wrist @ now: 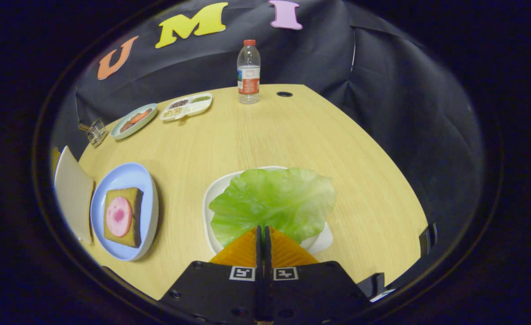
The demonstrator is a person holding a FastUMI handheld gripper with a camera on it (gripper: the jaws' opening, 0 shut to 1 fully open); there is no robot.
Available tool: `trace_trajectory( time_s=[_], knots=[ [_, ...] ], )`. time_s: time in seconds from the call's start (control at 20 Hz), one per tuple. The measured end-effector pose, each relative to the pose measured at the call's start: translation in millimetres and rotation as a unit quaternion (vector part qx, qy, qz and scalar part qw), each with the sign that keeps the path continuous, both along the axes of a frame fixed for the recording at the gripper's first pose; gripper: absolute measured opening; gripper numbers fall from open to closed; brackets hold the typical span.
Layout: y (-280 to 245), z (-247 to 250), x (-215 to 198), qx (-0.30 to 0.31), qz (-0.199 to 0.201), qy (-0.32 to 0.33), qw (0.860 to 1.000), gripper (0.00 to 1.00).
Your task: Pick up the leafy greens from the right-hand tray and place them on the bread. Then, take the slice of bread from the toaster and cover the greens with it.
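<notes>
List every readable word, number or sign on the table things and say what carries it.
Bottle label: print too small to read.
Square markers on the tongs, which are shut on the leafy greens: patterns, no words.

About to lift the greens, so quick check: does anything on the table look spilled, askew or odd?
Nothing spilled or toppled. The lettuce leaf overhangs the white tray on its far side, as a big leaf would. The gripper looks shut at the leaf's near edge. The bottle stands upright; the bread sits on its blue plate.
</notes>
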State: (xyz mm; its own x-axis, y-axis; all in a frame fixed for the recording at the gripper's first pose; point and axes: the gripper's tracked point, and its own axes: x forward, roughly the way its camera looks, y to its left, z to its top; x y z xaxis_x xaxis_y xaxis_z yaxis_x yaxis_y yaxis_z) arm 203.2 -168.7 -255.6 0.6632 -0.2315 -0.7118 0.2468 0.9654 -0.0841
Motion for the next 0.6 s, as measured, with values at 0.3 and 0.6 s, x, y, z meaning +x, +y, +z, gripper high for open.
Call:
trace_trajectory(
  time_s=[0.3,0.6],
  knots=[
    [21.9,62.3,-3.8,0.012,0.005,-0.073,0.997,0.00],
    [72.7,91.1,-2.4,0.016,0.024,-0.112,0.993,0.00]
  ],
)
